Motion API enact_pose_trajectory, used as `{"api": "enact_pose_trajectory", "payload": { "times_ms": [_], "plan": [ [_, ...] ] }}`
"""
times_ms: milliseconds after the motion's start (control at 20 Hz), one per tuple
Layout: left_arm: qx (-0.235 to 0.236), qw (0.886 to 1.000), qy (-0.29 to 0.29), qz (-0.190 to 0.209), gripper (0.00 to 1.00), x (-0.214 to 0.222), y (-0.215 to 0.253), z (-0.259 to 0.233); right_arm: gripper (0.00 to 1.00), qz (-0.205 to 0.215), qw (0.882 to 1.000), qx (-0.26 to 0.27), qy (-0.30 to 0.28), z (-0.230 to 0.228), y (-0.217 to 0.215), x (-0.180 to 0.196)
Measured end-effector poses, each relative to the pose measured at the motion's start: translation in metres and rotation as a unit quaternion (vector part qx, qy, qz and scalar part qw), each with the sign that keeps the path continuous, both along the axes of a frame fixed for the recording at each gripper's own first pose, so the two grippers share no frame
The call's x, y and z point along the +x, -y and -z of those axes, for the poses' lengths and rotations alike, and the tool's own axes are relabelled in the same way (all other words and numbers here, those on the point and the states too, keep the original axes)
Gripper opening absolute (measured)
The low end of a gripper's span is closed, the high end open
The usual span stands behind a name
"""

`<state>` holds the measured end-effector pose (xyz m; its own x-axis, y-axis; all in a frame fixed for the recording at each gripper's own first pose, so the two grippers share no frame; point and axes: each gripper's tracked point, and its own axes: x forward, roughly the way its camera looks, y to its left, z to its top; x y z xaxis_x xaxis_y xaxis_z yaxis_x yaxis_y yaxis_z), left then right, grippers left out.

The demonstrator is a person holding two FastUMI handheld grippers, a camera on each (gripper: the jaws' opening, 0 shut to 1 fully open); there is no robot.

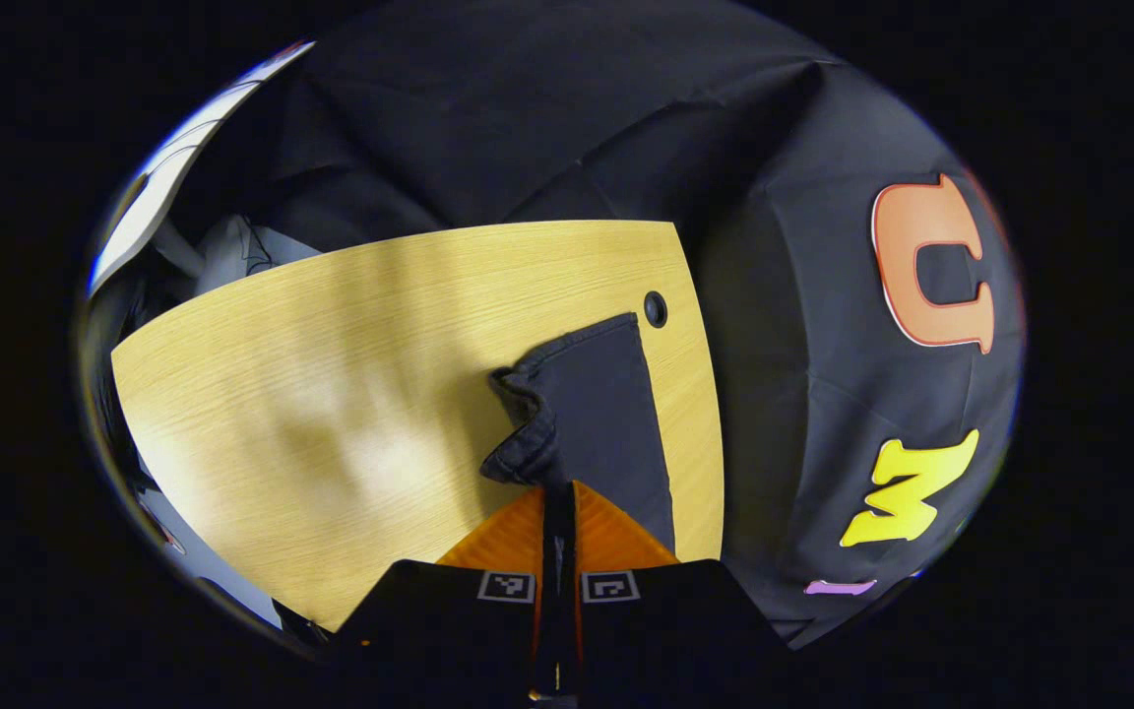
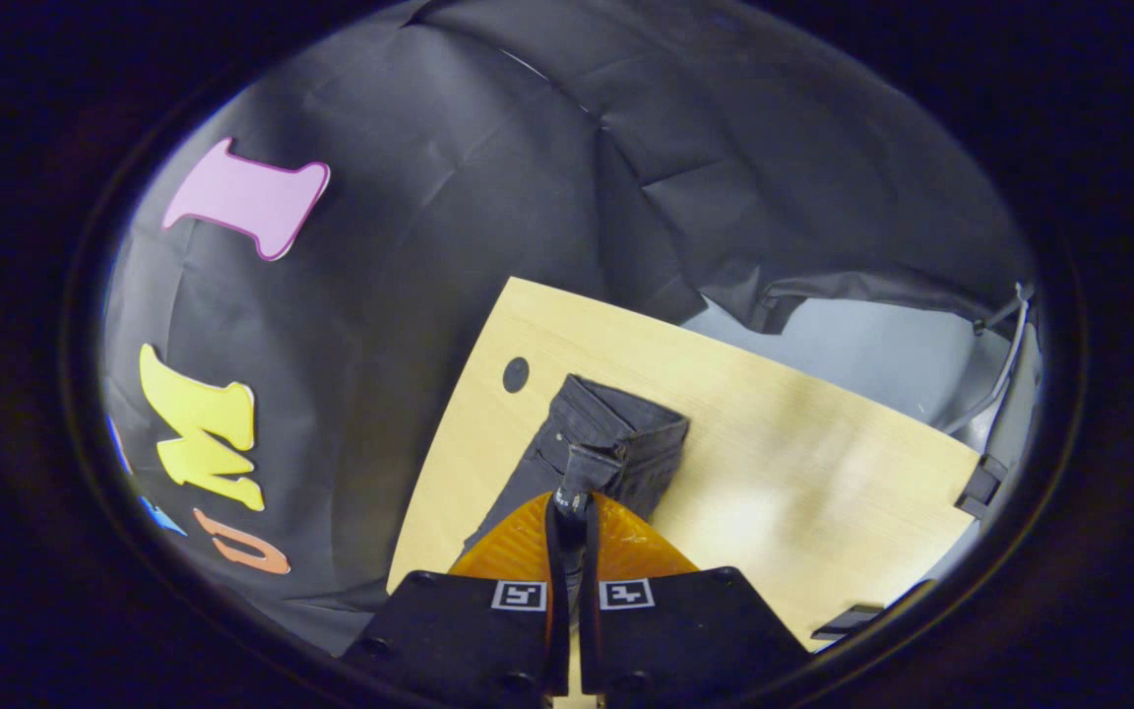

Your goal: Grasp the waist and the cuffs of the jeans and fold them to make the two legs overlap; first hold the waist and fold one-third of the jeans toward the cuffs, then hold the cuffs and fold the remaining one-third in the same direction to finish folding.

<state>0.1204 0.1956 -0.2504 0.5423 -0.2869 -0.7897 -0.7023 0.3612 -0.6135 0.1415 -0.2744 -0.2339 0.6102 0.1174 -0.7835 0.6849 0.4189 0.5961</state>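
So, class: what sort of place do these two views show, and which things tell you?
Probably a recording booth, not a home: black cloth wall all around, one bare wooden table, and dark jeans on it, pinched by both grippers.

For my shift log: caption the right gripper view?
Right gripper shut on dark jeans lifted above wooden table.
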Motion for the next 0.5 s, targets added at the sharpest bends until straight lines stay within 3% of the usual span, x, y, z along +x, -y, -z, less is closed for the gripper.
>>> {"api": "enact_pose_trajectory", "payload": {
  "times_ms": [200,250,300,500],
  "plan": [
    [0.007,0.999,-0.007,0.031,0.04,0.049,0.006,0.009,0.05,0.000,1.000,0.001,0.000,0.006,0.003,0.039],
    [0.011,0.999,-0.007,0.041,0.04,0.062,0.008,0.013,0.09,-0.001,1.000,-0.001,-0.001,0.010,0.005,0.050],
    [0.016,0.999,-0.006,0.050,0.04,0.076,0.009,0.015,0.05,-0.002,1.000,-0.003,-0.002,0.013,0.006,0.058],
    [0.042,0.995,0.007,0.094,0.04,0.133,0.019,0.020,0.05,-0.005,1.000,-0.010,-0.010,0.028,0.010,0.091]
  ]
}}
